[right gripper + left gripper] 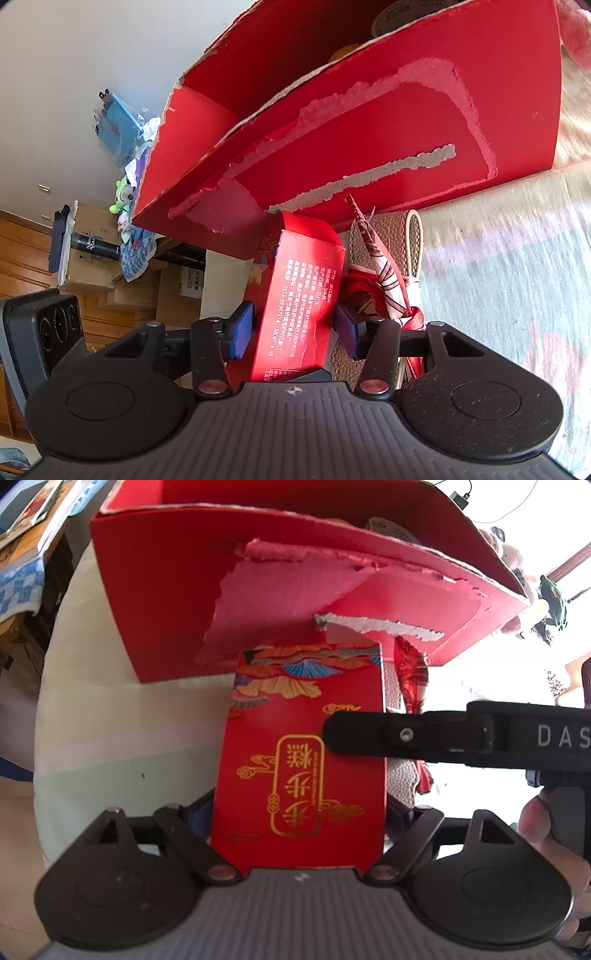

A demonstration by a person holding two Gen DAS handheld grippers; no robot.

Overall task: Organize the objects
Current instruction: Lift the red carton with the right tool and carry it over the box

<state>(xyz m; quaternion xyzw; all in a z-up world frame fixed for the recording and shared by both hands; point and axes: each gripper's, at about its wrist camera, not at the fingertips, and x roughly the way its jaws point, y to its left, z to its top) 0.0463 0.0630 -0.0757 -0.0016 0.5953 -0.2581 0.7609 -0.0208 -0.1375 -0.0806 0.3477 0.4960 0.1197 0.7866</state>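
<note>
1. Two handheld grippers meet over one small red carton (303,760) printed with gold characters, held up in front of one large red cardboard box (258,572) that stands open-topped on a pale, cloth-covered surface (110,738); whether that is a worktop or a bed cannot be told.

2. The left gripper (299,834) has its jaws closed against the carton's two narrow sides, gold-printed face up. The grip looks firm, and probably carries the carton's weight.

3. The right gripper (291,328) comes in from the side. In the right wrist view its blue pads (242,328) flank the carton's text-printed face (295,302), but a sliver of gap shows on the left pad, so whether these jaws are clamped or only bracketing cannot be told. From the left wrist view, one black finger (369,734) lies across the carton's upper face.

4. The two-handed hold reads as a handover or a steadying move, likely ahead of lifting the carton over the big box's torn front wall (369,147).

5. Also counted: one red-and-white patterned scarf (384,273) and one beige leather strap (413,236), both lying just beside the carton at the foot of the box; one round lidded tub (399,14) partly visible inside it.
</note>
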